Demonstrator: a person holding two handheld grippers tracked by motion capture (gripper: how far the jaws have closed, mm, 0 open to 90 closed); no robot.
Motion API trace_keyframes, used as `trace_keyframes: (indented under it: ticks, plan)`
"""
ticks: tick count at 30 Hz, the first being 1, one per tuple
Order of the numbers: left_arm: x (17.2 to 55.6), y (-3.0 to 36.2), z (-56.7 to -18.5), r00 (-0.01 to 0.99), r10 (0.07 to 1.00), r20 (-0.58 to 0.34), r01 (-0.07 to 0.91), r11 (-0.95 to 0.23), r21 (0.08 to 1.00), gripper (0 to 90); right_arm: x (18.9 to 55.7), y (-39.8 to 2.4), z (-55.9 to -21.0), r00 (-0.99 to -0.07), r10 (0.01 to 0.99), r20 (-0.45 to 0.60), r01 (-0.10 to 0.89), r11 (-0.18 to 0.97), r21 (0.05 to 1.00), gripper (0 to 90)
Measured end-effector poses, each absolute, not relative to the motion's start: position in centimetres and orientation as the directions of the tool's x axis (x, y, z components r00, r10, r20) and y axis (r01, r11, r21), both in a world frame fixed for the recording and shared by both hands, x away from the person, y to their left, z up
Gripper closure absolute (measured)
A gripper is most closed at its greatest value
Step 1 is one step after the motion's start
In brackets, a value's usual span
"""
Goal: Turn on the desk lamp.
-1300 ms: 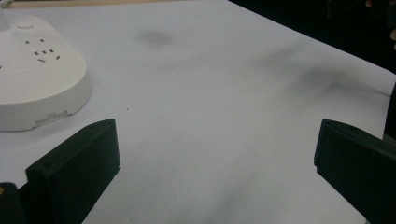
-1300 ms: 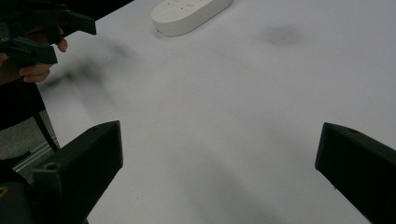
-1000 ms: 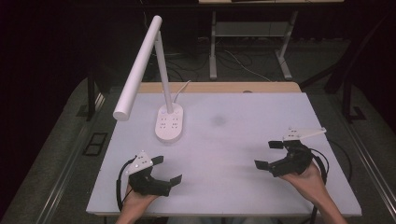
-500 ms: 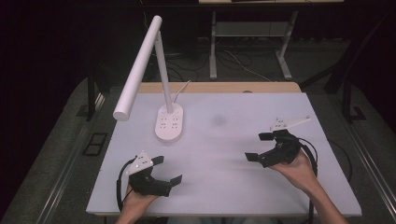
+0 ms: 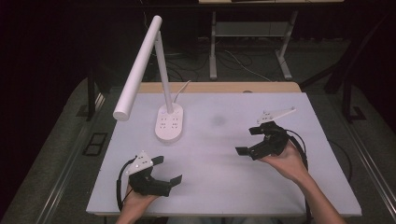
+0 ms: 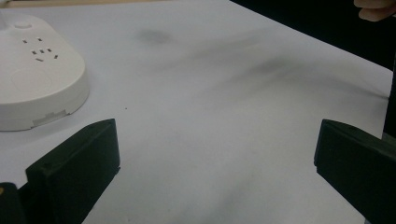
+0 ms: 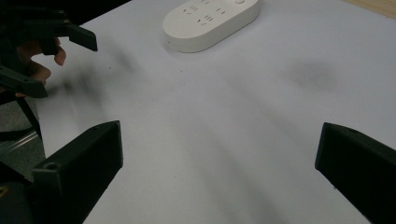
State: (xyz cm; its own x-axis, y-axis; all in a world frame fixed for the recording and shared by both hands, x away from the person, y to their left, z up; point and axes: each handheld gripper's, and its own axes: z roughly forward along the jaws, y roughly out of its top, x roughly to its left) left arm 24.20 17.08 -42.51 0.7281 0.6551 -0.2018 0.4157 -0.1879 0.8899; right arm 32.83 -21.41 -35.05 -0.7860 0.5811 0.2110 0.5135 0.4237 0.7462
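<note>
Right tongs [image 5: 251,140], spread wide, face lamp base [image 7: 211,22].

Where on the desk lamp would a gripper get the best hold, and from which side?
Probably the thin upright stem just above the flat oval base, approached from the right gripper's side. The stem looks narrow enough for open jaws; the base is broad and low, and the long head overhangs the left.

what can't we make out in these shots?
- Lamp cable: high view, runs off behind the table's far edge; plug end hidden.
- Lamp base: left gripper view, cut by the left edge; socket markings too small to read.
- Left gripper: right gripper view, dark and cut off by the frame edge.
</note>
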Motion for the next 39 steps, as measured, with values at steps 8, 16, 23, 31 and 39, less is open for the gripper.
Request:
trace_keyframes:
  ticks: [8,16,23,31,39]
  plan:
    - [24.2,17.1,-42.5,0.729,0.654,-0.201,0.414,-0.187,0.891,0.0,34.4,-19.6,-34.8,-0.793,0.571,0.214,0.512,0.433,0.742,0.7]
    - [24.1,17.1,-42.5,0.731,0.651,-0.204,0.414,-0.185,0.891,0.0,35.5,-18.3,-34.7,-0.801,0.559,0.215,0.507,0.443,0.739,0.7]
    - [24.1,17.1,-42.4,0.732,0.65,-0.204,0.412,-0.185,0.892,0.0,36.9,-17.1,-35.0,-0.802,0.552,0.23,0.513,0.437,0.739,0.7]
    - [24.1,17.2,-42.4,0.731,0.65,-0.206,0.413,-0.182,0.892,0.0,38.2,-15.9,-34.9,-0.808,0.541,0.234,0.509,0.44,0.74,0.7]
    - [24.1,17.2,-42.4,0.731,0.65,-0.206,0.412,-0.181,0.893,0.0,39.5,-14.6,-34.8,-0.805,0.54,0.244,0.515,0.435,0.739,0.7]
